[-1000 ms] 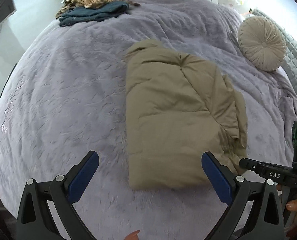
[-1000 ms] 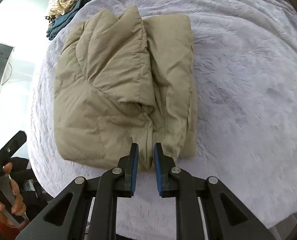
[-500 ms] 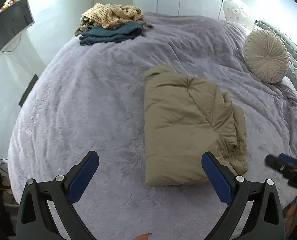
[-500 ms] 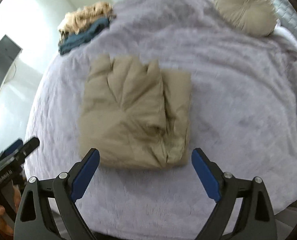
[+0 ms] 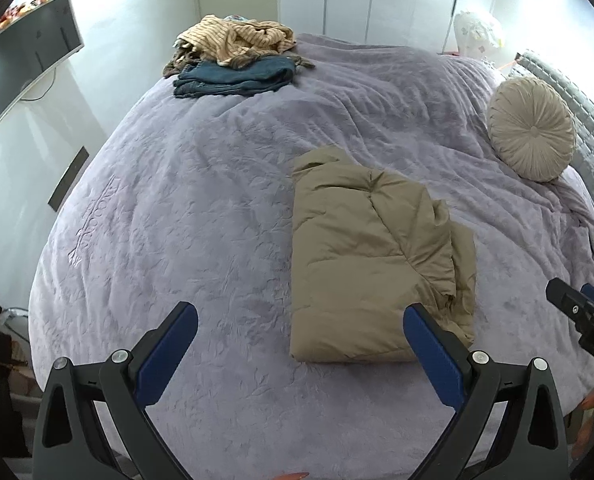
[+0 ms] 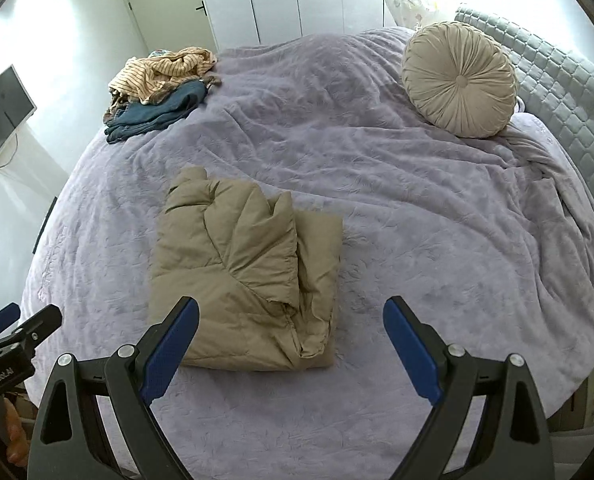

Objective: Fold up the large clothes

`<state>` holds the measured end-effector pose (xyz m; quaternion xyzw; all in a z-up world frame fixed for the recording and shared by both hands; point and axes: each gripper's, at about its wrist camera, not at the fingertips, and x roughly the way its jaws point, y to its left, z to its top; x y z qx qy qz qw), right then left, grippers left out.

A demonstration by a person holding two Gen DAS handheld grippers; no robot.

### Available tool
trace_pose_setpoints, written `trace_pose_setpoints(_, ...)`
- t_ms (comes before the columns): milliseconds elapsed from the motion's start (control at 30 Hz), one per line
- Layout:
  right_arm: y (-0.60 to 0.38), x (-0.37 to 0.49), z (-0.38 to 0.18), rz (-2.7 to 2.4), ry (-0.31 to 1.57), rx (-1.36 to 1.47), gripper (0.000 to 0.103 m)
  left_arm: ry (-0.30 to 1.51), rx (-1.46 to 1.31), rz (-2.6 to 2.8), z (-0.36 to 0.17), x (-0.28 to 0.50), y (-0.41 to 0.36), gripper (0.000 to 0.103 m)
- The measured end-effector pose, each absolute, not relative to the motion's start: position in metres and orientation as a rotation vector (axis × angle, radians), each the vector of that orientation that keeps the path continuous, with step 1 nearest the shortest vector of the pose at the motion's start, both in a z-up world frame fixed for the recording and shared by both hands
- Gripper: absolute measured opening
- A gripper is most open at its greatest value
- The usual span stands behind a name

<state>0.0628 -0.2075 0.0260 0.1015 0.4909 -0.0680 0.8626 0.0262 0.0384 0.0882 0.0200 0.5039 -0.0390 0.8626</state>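
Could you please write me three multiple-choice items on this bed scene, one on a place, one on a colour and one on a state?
1. Where does the pile of clothes lie?
A. at the far left corner of the bed
B. on the round cushion
C. on the floor

2. What colour is the folded jacket?
A. navy
B. tan
C. red

3. How stand the left claw and right claw?
A. both shut on the jacket
B. one open, one shut
C. both open, holding nothing

Answers: 1 A, the pile sits far from the cushion; 2 B, its padded cloth is tan; 3 C, blue pads spread wide with nothing between.
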Motion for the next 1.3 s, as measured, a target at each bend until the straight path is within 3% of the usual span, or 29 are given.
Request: trace_pose_setpoints(1300,-0.211,0.081,0.017,-0.132,1.062,0.185,0.094,1.108,0.104,-0.051,0.079,0.045,0.035,0.103)
